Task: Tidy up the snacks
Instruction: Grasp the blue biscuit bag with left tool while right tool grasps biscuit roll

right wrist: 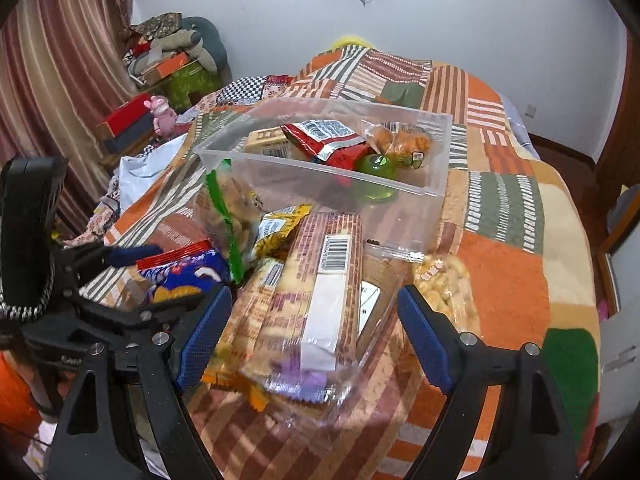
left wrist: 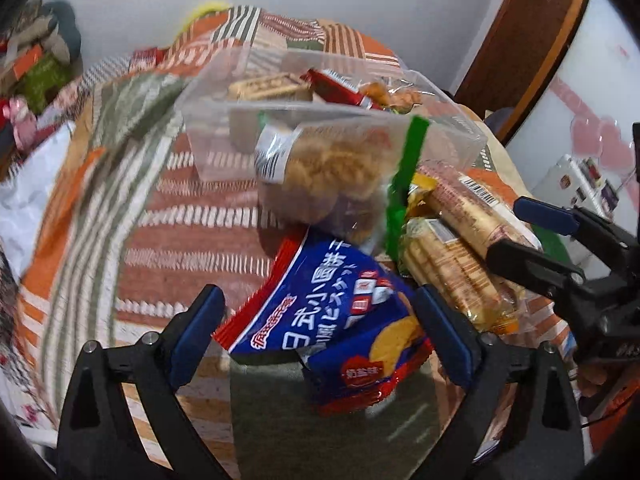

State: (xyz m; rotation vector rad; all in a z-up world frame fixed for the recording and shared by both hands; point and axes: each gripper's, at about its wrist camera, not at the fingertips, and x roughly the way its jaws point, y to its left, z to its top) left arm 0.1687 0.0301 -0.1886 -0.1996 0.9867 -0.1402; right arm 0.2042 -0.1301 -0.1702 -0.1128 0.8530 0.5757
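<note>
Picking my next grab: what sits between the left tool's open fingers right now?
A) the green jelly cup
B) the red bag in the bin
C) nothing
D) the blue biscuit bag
D: the blue biscuit bag lies between the left tool's spread fingers, outside the clear bin.

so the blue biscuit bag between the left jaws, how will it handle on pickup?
The blue biscuit bag is probably floppy: its film is creased and folded, so it may sag outside the pinch. It looks puffy, so likely light for its size. The glossy wrapper could slip, and the biscuits printed on it suggest brittle contents; the open left gripper should close gently.
</note>
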